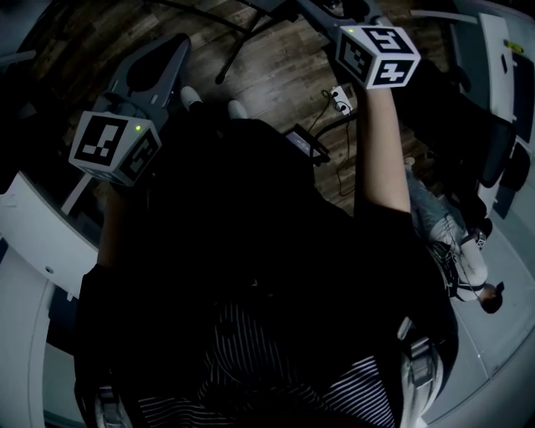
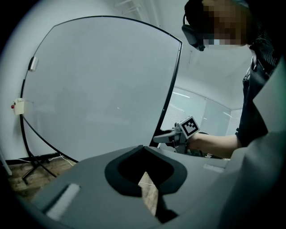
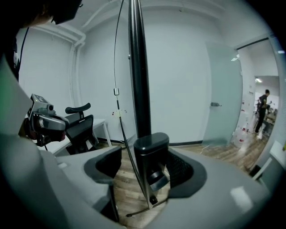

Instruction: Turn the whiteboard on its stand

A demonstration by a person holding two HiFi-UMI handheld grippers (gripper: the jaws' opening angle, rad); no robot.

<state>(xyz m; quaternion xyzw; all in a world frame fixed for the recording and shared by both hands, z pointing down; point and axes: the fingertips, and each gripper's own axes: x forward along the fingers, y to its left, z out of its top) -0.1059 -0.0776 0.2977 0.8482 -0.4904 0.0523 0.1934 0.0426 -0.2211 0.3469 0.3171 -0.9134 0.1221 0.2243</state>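
The whiteboard point(image 2: 103, 85), a big pale panel in a thin black frame, fills the left gripper view. My left gripper point(image 2: 143, 150) points at its face from a short way off, with its tips together and only floor showing behind them. My right gripper point(image 2: 172, 136) is at the board's right edge. In the right gripper view that edge appears as a black upright bar point(image 3: 137, 67) with a black block point(image 3: 152, 150) at its foot. The block stands between the spread jaws of the right gripper point(image 3: 145, 156), with floor showing on the block's left side. The dark head view shows both marker cubes, the left gripper point(image 1: 167, 50) and the right gripper point(image 1: 334, 21).
A black tripod leg point(image 2: 33, 163) and a red button box point(image 2: 17, 106) are at the board's left. An office chair point(image 3: 78, 120) and white desk stand behind, with a glass door point(image 3: 223, 89) at right. Cables point(image 1: 338, 100) lie on the wood floor. Another person point(image 1: 468, 251) stands nearby.
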